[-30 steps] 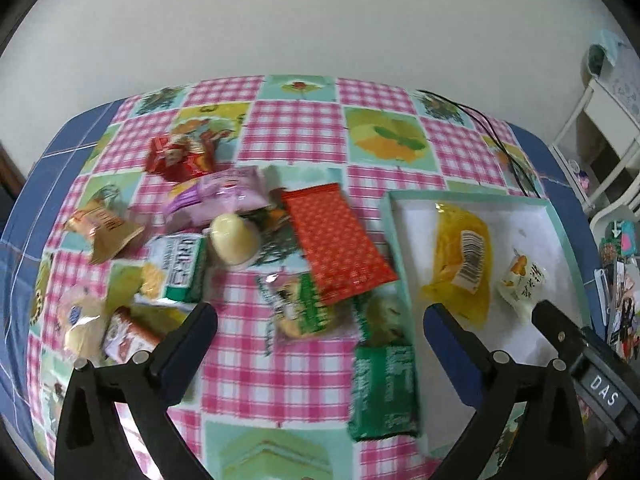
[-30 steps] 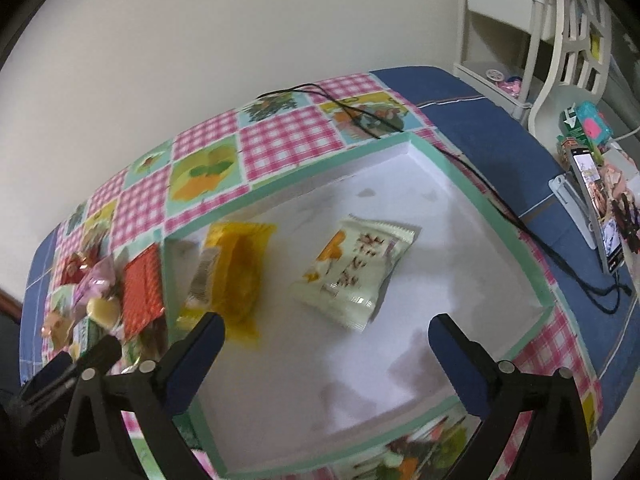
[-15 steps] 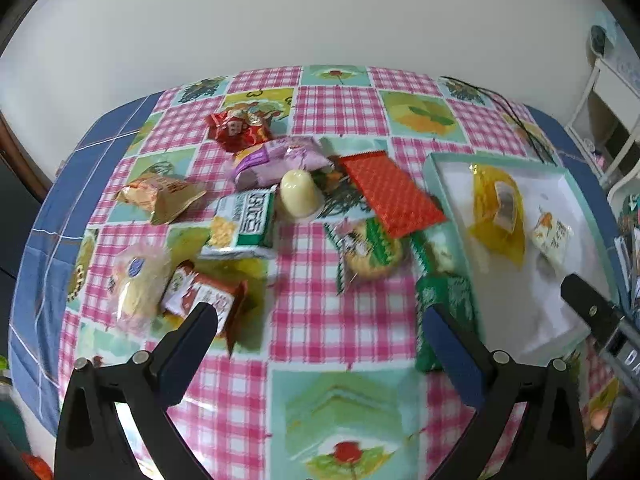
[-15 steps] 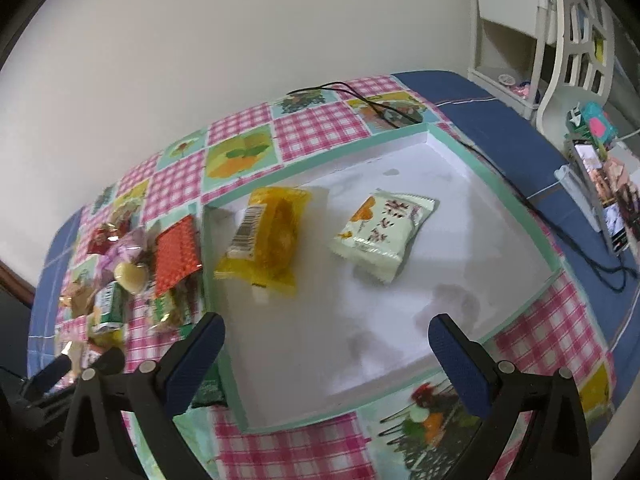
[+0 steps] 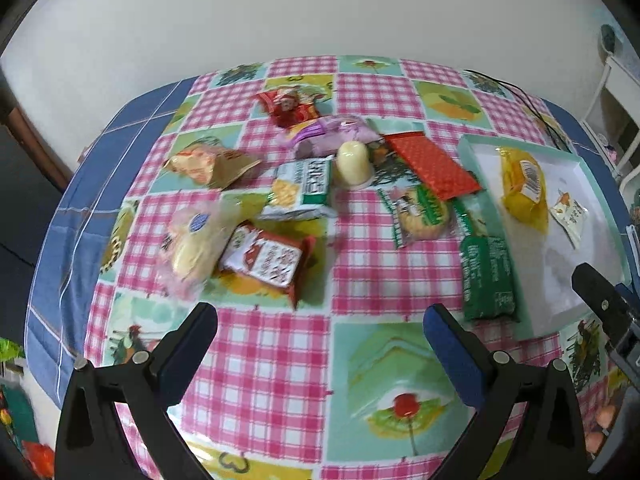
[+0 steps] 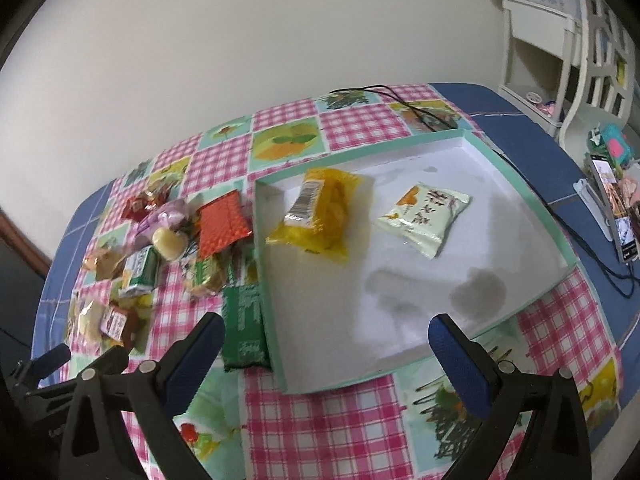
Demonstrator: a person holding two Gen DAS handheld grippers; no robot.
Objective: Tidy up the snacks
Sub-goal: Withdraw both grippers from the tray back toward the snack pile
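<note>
You are holding both grippers above the tabletop [image 5: 280, 360], covered by a pink checked cloth with picture squares. Your left gripper [image 5: 320, 336] is hovering with its jaws wide apart and empty; your right gripper [image 6: 326, 340] is doing the same over the near edge of the shallow white tray with a mint-green rim [image 6: 400, 320].

Inside the tray, a crinkled yellow packet with a barcode label [image 6: 320, 212] is lying at about ten o'clock, and a pale green foil sachet with orange print [image 6: 426, 212] is sitting just beside it toward one o'clock.

The loose snacks are lying at nine o'clock of the tray: a dark green wrapped bar [image 5: 486, 276] touching its rim, a red dotted flat pouch [image 5: 432, 164], a cream dome-shaped jelly cup [image 5: 352, 158], and a red-and-white biscuit packet [image 5: 268, 260].
</note>
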